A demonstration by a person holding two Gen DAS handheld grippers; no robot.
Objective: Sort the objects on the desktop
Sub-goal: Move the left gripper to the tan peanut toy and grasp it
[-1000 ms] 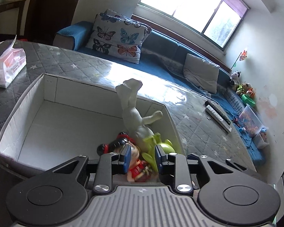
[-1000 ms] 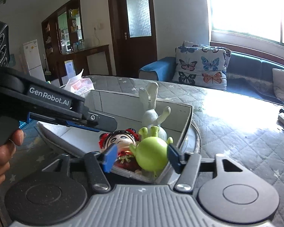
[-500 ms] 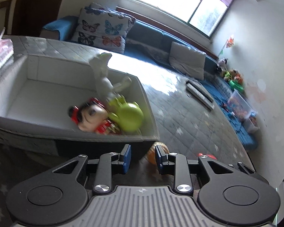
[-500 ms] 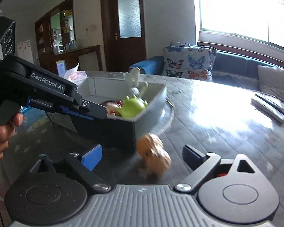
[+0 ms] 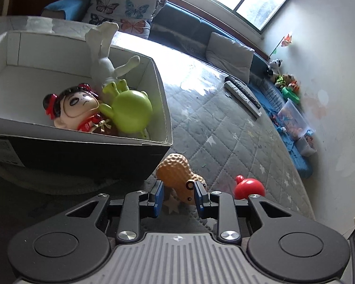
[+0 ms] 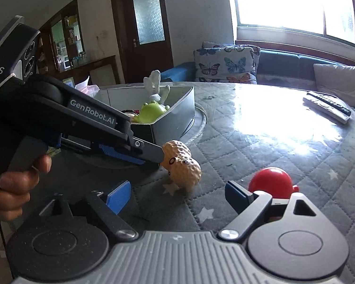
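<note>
Tan peanut toy (image 5: pixel 177 175) between left hand-held gripper (image 5: pixel 178 197) pads, loosely.

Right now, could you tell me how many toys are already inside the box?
3: a white rabbit standing toward the back, a doll with red hair ornaments, and a green figure beside it. Smaller ones could be hidden beneath them.

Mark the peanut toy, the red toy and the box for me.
peanut toy (image 5: pixel 177 169), left wrist view, on its upper lobe.
red toy (image 6: pixel 271 181), right wrist view, on its round top.
box (image 5: pixel 163 99), left wrist view, on its right wall's rim.
</note>
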